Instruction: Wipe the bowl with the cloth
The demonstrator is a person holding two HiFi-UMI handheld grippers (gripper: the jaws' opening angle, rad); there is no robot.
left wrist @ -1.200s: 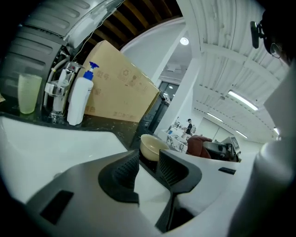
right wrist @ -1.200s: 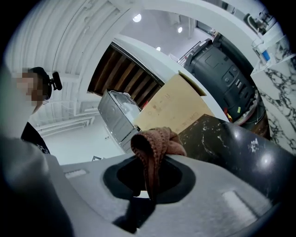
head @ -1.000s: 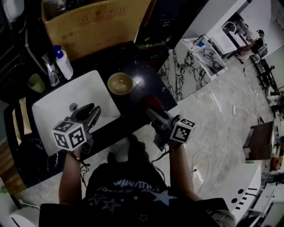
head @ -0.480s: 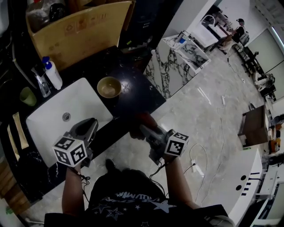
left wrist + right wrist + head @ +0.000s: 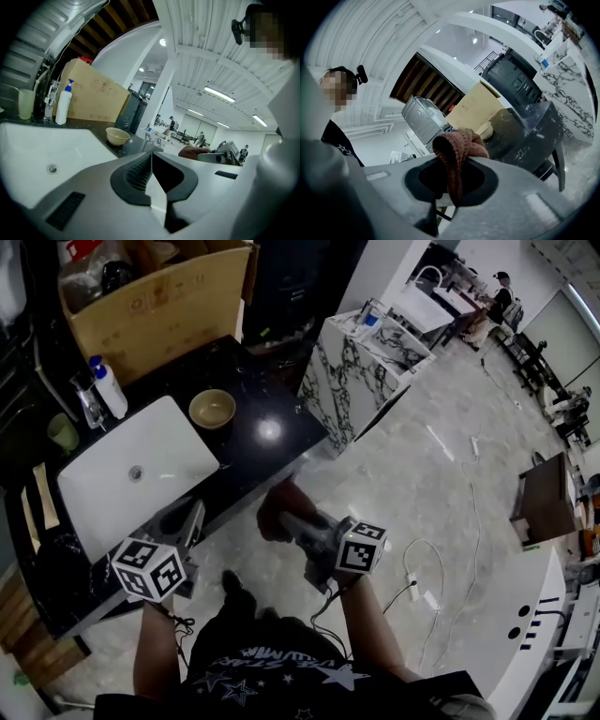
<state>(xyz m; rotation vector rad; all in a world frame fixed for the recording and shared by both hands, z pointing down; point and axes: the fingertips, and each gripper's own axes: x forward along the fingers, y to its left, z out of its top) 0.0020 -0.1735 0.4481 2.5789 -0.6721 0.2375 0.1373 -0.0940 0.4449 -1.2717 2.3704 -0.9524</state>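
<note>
Closes the left gripper (image 5: pixel 151 157) on nothing, jaws now pressed together; pinches the brown cloth (image 5: pixel 457 145) in the right gripper (image 5: pixel 287 519); draws both back from the desk (image 5: pixel 253 460), leaving the bowl (image 5: pixel 212 409) beside the sink (image 5: pixel 159 442), well apart; probably signals no wiping under way now.

The bowl (image 5: pixel 212 409) is pale tan, the counter (image 5: pixel 248 381) glossy black, the sink (image 5: pixel 159 451) white. At the bowl's three o'clock stands a marble block (image 5: pixel 356 381), white with black veins. The cloth (image 5: pixel 457 146) is rust-brown.
</note>
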